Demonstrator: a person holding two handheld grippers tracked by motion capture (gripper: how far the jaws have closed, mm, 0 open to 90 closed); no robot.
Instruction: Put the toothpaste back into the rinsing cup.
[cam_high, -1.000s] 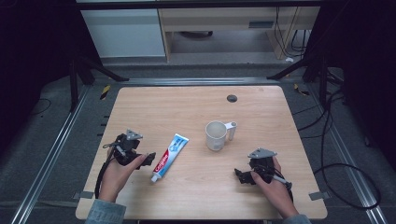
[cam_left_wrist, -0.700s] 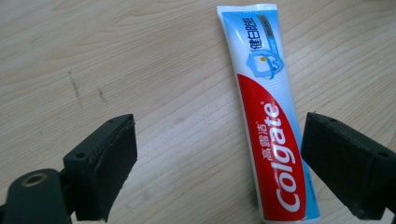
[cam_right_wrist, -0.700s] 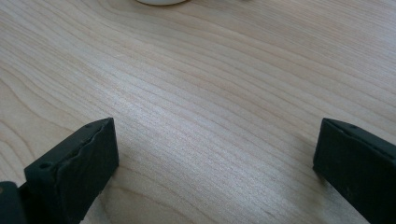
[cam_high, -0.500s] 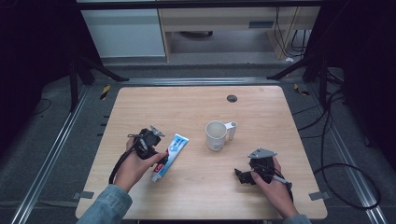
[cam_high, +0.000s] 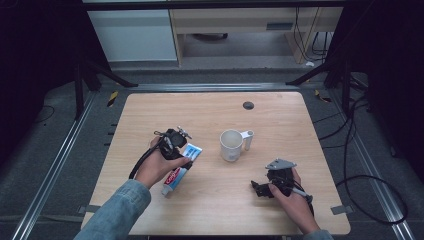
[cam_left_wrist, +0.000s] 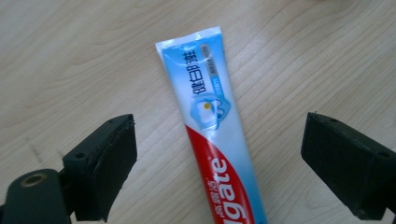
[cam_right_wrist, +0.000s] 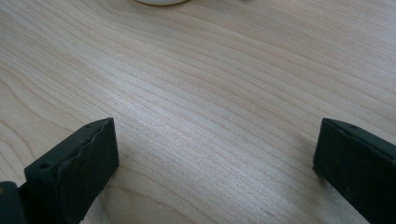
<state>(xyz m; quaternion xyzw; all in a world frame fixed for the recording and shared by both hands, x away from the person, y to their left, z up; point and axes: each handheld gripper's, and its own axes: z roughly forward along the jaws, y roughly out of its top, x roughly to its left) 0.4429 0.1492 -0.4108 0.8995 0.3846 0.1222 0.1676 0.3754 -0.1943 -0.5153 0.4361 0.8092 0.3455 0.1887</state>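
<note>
Left gripper (cam_high: 184, 145): held over the tube's upper half in the high view; jaws spread wide, one on each side of the tube, no pad touching it, as seen in the left gripper view.
Tube (cam_left_wrist: 215, 135): toothpaste, laid flat on the table (cam_high: 210, 107), left of centre, partly covered by the left hand (cam_high: 159, 167) in the high view.
Tube long axis: set on a slant in the high view, from near-left to far-right.
Tube ends: cap end (cam_high: 165, 190) pointed toward the person's edge; flat crimped end (cam_left_wrist: 189, 39) pointed away, toward the mug.
Tube face: printed side turned up, blue toward the crimp, red toward the cap.
Mug (cam_high: 231, 145): white, stood upright right of the tube, apart from it, handle turned to the right.
Right gripper (cam_high: 261, 189): rested low at the near right, well apart from the tube; jaws spread, bare wood seen between them in the right gripper view.
</note>
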